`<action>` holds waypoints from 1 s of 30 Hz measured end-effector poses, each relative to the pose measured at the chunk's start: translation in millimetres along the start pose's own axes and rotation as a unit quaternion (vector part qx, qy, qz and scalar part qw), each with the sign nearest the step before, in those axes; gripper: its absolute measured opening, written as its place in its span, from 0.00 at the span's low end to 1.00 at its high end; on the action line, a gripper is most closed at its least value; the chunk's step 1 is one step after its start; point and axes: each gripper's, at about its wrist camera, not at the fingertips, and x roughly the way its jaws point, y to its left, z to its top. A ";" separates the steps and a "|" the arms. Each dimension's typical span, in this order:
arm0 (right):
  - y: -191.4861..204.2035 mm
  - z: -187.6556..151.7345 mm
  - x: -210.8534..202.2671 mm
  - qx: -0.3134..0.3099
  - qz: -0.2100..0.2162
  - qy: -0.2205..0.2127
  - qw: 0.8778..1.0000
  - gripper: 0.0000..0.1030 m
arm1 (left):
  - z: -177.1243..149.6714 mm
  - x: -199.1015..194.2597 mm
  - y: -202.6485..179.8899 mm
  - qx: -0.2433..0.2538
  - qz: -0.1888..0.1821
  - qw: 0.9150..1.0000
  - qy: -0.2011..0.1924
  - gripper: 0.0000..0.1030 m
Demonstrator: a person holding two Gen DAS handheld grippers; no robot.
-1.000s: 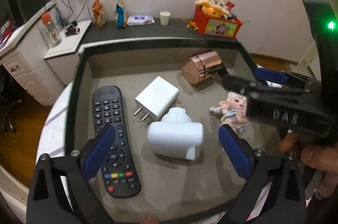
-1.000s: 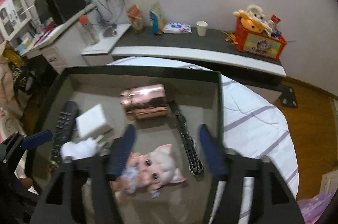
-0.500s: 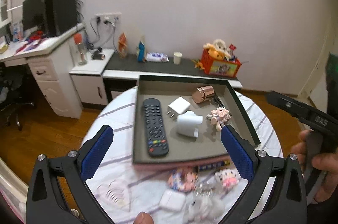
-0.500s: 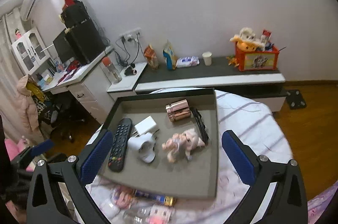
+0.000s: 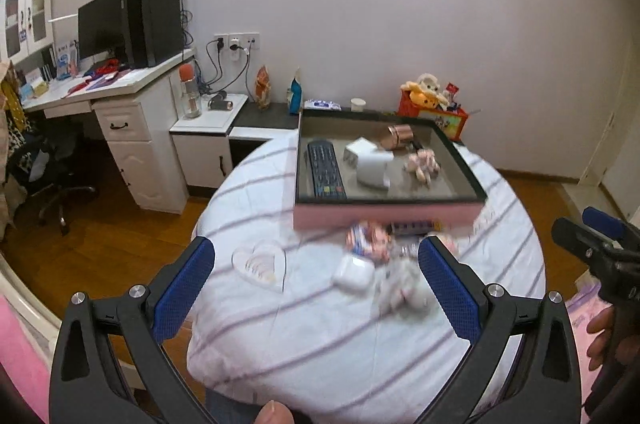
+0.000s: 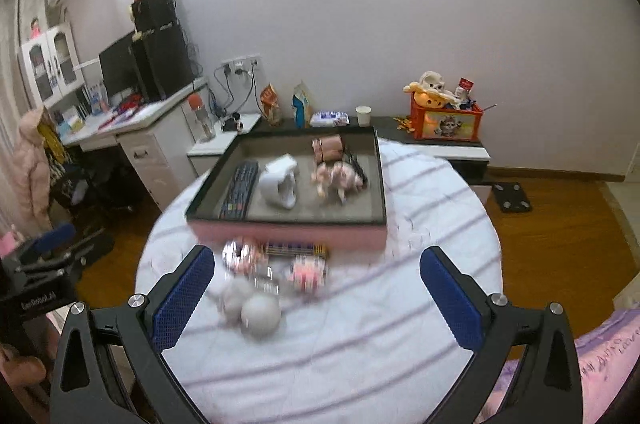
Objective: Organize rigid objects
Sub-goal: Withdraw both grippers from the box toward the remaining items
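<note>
Through your left wrist camera, your left tool (image 5: 316,288) hangs over the near part of the round tabletop (image 5: 320,336) with its blue pads (image 5: 182,290) spread wide apart and nothing between them. Past it, a shallow tray (image 5: 384,214) with a dark rim and pink front wall sits on the far half of the striped cloth; inside it lie a black remote (image 5: 325,170) along the left side, a white charger block (image 5: 370,162) in the middle, a copper-coloured cylinder (image 5: 396,137) toward the back and a small pink doll (image 5: 423,164) to the right. In front of the tray, loose on the cloth, you have a clear heart-shaped piece (image 5: 260,264), a white earbud case (image 5: 354,274) and a blurred heap of small toys (image 5: 384,244). At the right edge your right tool (image 5: 600,244) shows in part, gripped by your hand (image 5: 604,334). Through your right wrist camera, your right tool (image 6: 318,294) has just been opening and now stands with its pads (image 6: 184,298) fully apart, holding nothing, above the blurred toys and two pale round things (image 6: 252,306) lying before the tray (image 6: 288,234). The remote (image 6: 240,189), the white charger block (image 6: 280,181), the doll (image 6: 339,177) and the cylinder (image 6: 329,148) rest inside the tray. Your left tool (image 6: 44,256) appears at the left edge.
</note>
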 end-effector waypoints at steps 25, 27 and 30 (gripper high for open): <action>-10.1 -77.3 -35.1 0.031 -0.015 -0.016 0.999 1.00 | -72.3 -24.0 -18.2 0.012 0.011 1.000 -0.023 1.00; -11.5 -77.9 -32.5 0.032 -0.015 -0.014 0.999 1.00 | -73.8 -20.2 -20.4 0.015 0.010 1.000 -0.020 1.00; -14.8 -78.8 -28.1 0.034 -0.016 -0.009 0.999 1.00 | -75.9 -13.9 -23.1 0.019 0.010 1.000 -0.012 1.00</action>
